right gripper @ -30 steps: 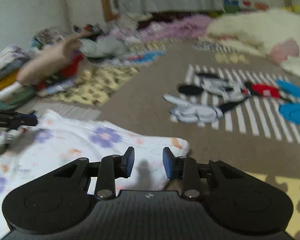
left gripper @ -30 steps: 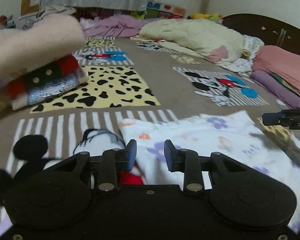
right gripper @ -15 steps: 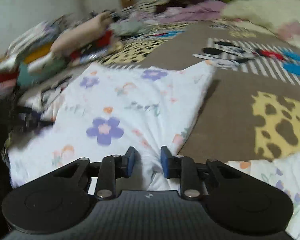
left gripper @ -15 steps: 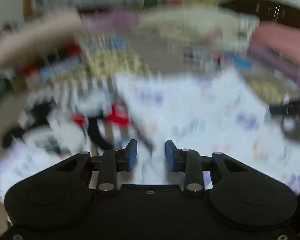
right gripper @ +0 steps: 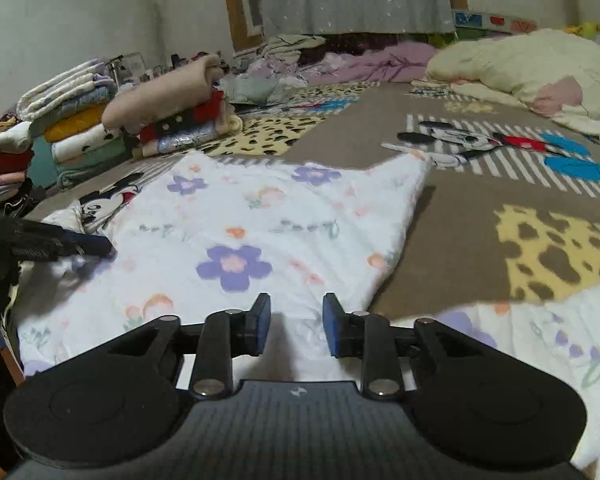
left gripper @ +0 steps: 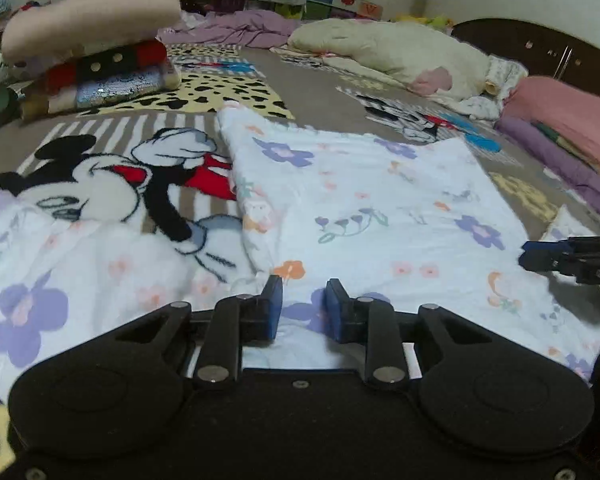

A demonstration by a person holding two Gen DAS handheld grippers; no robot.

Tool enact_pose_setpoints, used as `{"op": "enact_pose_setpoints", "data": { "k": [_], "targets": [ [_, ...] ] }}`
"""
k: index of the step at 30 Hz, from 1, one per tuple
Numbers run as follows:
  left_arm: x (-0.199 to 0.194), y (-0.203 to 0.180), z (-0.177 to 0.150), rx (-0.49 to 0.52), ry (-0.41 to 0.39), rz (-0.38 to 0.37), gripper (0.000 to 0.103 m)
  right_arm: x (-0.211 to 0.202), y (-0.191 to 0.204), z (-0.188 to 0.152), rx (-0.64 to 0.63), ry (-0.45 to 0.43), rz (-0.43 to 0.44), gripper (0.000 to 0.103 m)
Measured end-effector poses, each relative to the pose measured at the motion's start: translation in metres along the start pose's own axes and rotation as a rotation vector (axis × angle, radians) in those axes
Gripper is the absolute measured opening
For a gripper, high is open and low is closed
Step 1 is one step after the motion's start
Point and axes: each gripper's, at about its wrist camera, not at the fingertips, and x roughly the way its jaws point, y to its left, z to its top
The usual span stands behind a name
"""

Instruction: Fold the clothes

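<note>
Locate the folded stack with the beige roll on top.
The stack sits far left in the left wrist view, on the cartoon blanket beyond the floral garment; the right wrist view shows it left of centre.

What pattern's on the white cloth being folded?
Purple and orange flowers on the white cloth; right wrist view shows it best.

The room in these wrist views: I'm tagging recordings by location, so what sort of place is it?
Most likely a home bedroom. A cartoon-print blanket covers a wide bed, a dark headboard stands behind the pillows, and folded clothes are stacked to one side.
</note>
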Motion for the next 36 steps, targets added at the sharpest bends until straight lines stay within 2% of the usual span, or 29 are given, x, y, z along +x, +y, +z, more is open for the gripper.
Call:
{"op": "enact_pose_setpoints", "data": {
  "k": [2,3,4,6,7,8,9,10,14,17,18,19,21,22,25,27,30,31,32,35,36],
  "targets": [
    [-0.025,0.007,0.007,-0.046,-0.071,0.004,0.028,-0.001,-0.004,-0.003,0.018,-0.008,0.005,0.031],
    [-0.038,0.014,0.008,-0.067,-0.118,0.046,0.03,-0.001,-0.006,-0.003,0.029,-0.015,0.007,0.031],
    [-0.049,0.025,0.009,-0.102,-0.153,0.104,0.03,-0.004,-0.006,-0.003,0.049,-0.027,0.005,0.031],
    [-0.074,0.06,0.007,-0.249,-0.21,0.25,0.031,-0.014,-0.005,-0.005,0.08,-0.058,-0.003,0.033],
    [-0.081,0.076,0.005,-0.321,-0.224,0.301,0.034,-0.02,-0.004,-0.006,0.084,-0.072,-0.013,0.037],
    [-0.087,0.092,0.003,-0.393,-0.238,0.351,0.043,-0.025,-0.006,-0.007,0.097,-0.084,-0.015,0.04],
    [-0.093,0.108,0.0,-0.465,-0.252,0.401,0.049,-0.029,-0.008,-0.008,0.11,-0.096,-0.017,0.045],
    [-0.097,0.122,-0.003,-0.527,-0.257,0.402,0.055,-0.032,-0.01,-0.01,0.126,-0.104,-0.016,0.047],
    [-0.087,0.151,-0.015,-0.668,-0.215,0.386,0.058,-0.04,-0.011,-0.015,0.156,-0.112,-0.02,0.047],
    [-0.077,0.152,-0.017,-0.67,-0.242,0.377,0.056,-0.045,-0.01,-0.019,0.181,-0.116,-0.011,0.052],
    [-0.075,0.148,-0.016,-0.645,-0.247,0.365,0.048,-0.045,-0.009,-0.02,0.188,-0.117,-0.008,0.054],
    [-0.074,0.147,-0.015,-0.629,-0.243,0.366,0.015,-0.044,-0.008,-0.02,0.189,-0.11,-0.01,0.054],
    [-0.071,0.146,-0.013,-0.597,-0.233,0.369,0.01,-0.038,-0.004,-0.022,0.181,-0.087,-0.024,0.055],
    [-0.079,0.141,-0.011,-0.574,-0.258,0.42,0.009,-0.035,-0.002,-0.023,0.174,-0.072,-0.036,0.055],
    [-0.101,0.131,-0.009,-0.506,-0.326,0.544,0.009,-0.028,0.004,-0.024,0.145,-0.05,-0.064,0.055],
    [-0.098,0.138,-0.014,-0.515,-0.282,0.56,0.01,-0.026,0.006,-0.024,0.131,-0.044,-0.074,0.055],
    [-0.081,0.145,-0.022,-0.511,-0.174,0.565,0.022,-0.025,0.004,-0.027,0.121,-0.035,-0.08,0.055],
    [-0.084,0.142,-0.021,-0.516,-0.184,0.578,0.033,-0.024,0.003,-0.028,0.118,-0.032,-0.082,0.055],
    [-0.09,0.139,-0.019,-0.507,-0.204,0.599,0.05,-0.025,0.003,-0.029,0.116,-0.033,-0.082,0.055],
    [-0.104,0.124,-0.014,-0.458,-0.257,0.63,0.051,-0.033,0.004,-0.027,0.112,-0.062,-0.083,0.055],
    [-0.105,0.118,-0.012,-0.439,-0.27,0.613,0.051,-0.039,0.004,-0.026,0.108,-0.089,-0.087,0.056]
  ]
}}
